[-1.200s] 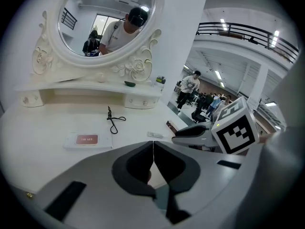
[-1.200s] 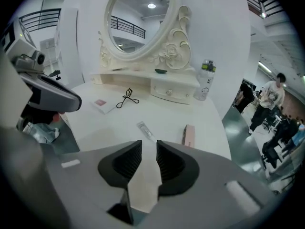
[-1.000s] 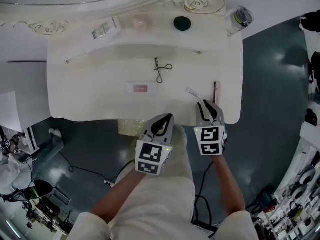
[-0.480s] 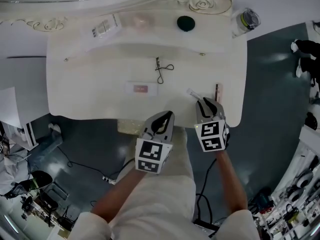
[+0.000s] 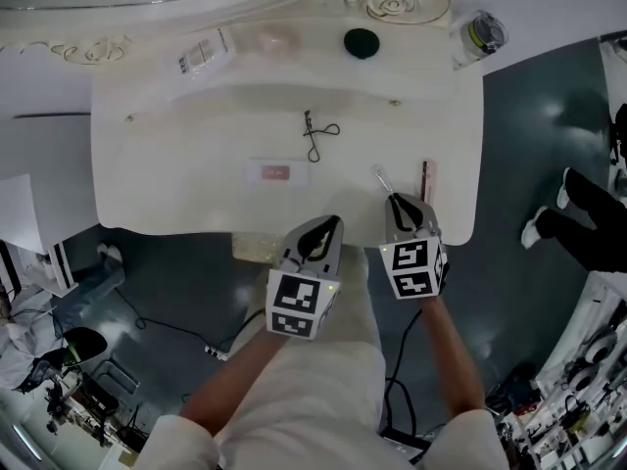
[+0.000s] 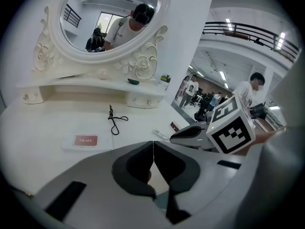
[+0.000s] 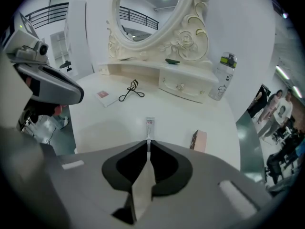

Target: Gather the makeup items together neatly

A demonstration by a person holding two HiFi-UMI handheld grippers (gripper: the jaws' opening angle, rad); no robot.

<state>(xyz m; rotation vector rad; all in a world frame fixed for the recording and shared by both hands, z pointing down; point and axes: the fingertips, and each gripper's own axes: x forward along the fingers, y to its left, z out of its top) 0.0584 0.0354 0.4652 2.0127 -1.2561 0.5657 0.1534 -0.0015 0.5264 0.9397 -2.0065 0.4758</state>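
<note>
Closing just now, right gripper (image 7: 148, 146) pinches tube (image 7: 149, 127); end hidden.

The right gripper (image 7: 148, 143) has just been closing its jaws, which now pinch the near end of the slim white makeup tube (image 7: 149, 126). Beside the table, a passer-by's dark-trousered legs (image 5: 580, 225) step nearer.

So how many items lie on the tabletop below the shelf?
4. Eyelash curler at centre back; flat palette left of centre; white tube front right, between the right gripper's jaws, which have just been closing; pink box beside it. More may be hidden.
</note>
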